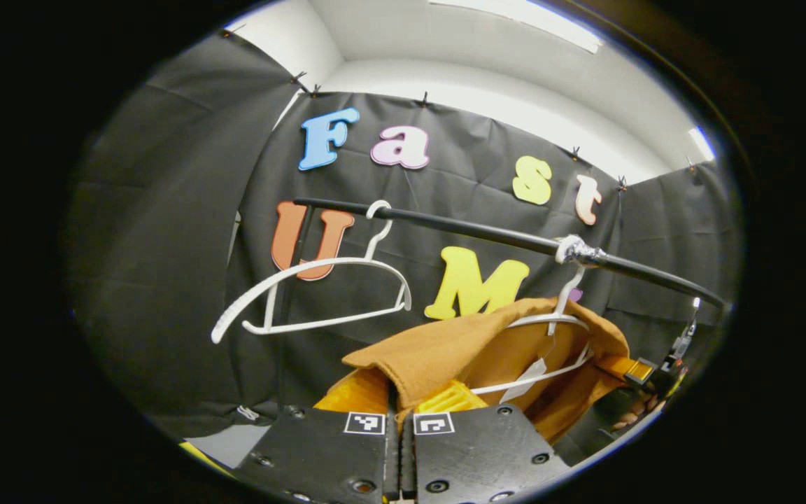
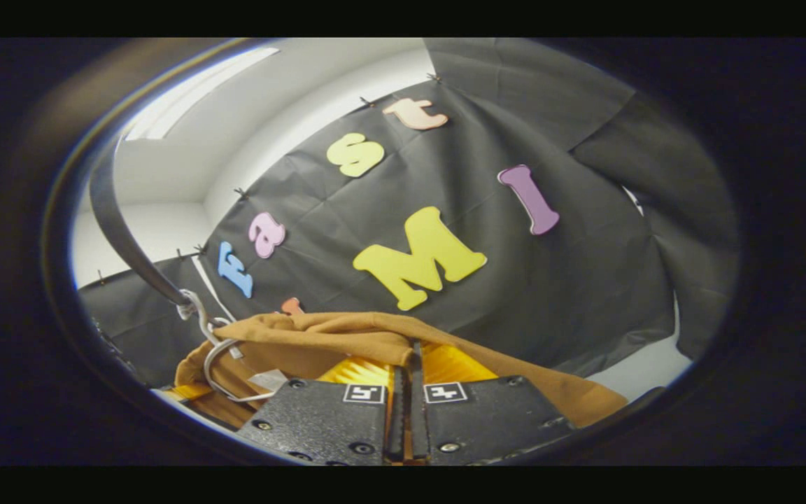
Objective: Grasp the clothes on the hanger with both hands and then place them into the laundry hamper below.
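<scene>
A brown garment (image 1: 459, 350) hangs on a white hanger (image 1: 550, 329) from the black rail (image 1: 487, 234). My left gripper (image 1: 397, 413) is shut on the garment's near shoulder edge; cloth is pinched between its yellow pads. In the right gripper view the same brown garment (image 2: 347, 332) drapes over my right gripper (image 2: 408, 364), which is shut on a fold of it. The white hanger's hook (image 2: 200, 315) sits on the rail (image 2: 123, 238) at the left. The other gripper (image 1: 655, 374) and a hand show at the far right of the left gripper view. The hamper is out of sight.
A second, bare white hanger (image 1: 312, 294) hangs farther left on the rail. A taped joint (image 1: 574, 248) wraps the rail above the garment's hanger. Black cloth walls close in behind and on both sides.
</scene>
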Motion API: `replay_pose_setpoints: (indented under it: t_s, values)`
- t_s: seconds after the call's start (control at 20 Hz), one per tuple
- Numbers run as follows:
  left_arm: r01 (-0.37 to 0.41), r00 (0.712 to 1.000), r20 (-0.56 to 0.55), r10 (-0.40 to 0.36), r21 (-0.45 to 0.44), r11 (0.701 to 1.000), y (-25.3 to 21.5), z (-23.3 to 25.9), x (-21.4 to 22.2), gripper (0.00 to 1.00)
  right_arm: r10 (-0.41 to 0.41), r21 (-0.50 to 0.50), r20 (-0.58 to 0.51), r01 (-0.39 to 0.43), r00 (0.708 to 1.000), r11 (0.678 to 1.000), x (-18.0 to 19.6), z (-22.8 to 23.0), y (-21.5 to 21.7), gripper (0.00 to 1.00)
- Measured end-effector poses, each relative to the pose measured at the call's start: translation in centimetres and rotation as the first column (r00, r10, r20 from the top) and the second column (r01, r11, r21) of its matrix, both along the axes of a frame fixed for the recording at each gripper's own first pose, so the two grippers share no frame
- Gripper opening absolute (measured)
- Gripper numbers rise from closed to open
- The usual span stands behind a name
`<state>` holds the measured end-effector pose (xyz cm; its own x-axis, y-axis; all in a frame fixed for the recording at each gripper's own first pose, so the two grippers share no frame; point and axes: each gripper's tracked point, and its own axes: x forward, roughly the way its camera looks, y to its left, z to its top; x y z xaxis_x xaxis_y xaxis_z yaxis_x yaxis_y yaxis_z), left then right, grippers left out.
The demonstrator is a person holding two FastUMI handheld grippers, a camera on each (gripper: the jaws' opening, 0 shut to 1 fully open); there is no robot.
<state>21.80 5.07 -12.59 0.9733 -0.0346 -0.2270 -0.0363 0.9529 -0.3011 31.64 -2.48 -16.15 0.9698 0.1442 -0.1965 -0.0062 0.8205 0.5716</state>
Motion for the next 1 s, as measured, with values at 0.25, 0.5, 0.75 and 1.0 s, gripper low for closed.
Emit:
replay_pose_setpoints:
  t_s: [0.25, 0.5, 0.75, 1.0]
  values:
    - [0.017, 1.0, 0.008, -0.017, -0.002, 1.0, 1.1, 0.9, 1.1, 0.05, 0.033, 0.028, 0.04, -0.034, 0.999, 0.999, 1.5, 2.0, -0.5, 0.07]
    - [0.057, 0.998, 0.023, -0.059, 0.055, 0.997, 0.8, 2.0, 1.7, 0.05, 0.102, -0.013, 0.062, -0.101, 0.993, 0.995, 3.2, 3.2, -0.8, 0.07]
    - [0.122, 0.992, 0.011, -0.125, 0.15, 0.981, 1.4, 2.5, 2.9, 0.05, 0.185, -0.073, 0.078, -0.179, 0.98, 0.981, 4.2, 4.1, -1.0, 0.06]
    - [0.183, 0.983, 0.003, -0.185, 0.151, 0.972, 1.7, 2.4, 4.3, 0.05, 0.258, -0.185, 0.072, -0.241, 0.964, 0.953, 5.3, 4.7, -1.5, 0.06]
